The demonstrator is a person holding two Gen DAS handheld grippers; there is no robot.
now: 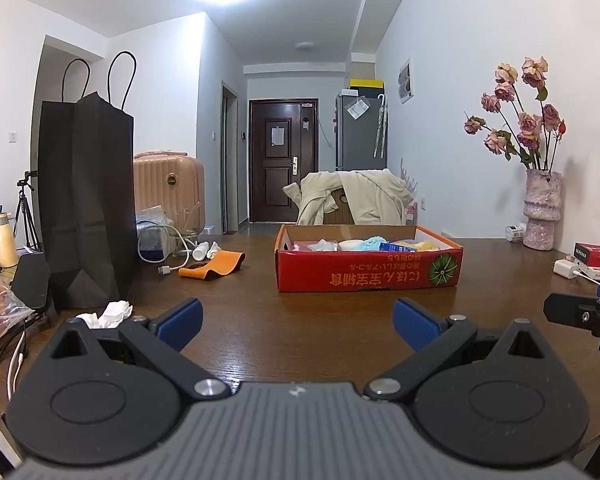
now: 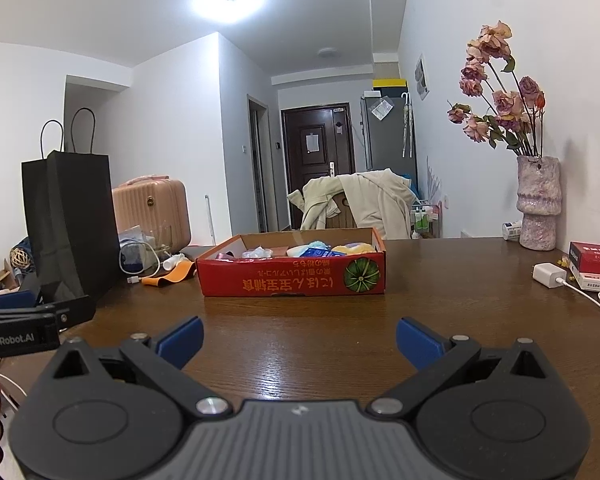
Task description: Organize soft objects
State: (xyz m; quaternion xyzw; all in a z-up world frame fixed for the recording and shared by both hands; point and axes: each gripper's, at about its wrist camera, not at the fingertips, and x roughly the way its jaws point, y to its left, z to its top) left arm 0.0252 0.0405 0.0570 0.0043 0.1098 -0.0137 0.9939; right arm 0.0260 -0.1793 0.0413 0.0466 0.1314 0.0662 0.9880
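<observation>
Hovering low over the table (image 1: 300, 312), the left gripper (image 1: 298, 326) and the right gripper (image 2: 300, 338) both hold their jaws wide with nothing between the blue pads, both aimed at the red box (image 1: 368, 272). That shallow cardboard tray sits at twelve o'clock from either gripper, its low walls leaving the soft objects (image 1: 364, 245) inside within reach from above: pale, blue and yellow plush or cloth shapes, packed close. Crumpled white tissue (image 1: 108, 314) lies loose at ten o'clock of the left gripper. Whether sorting is near done or the pieces are due to come out cannot be judged.
</observation>
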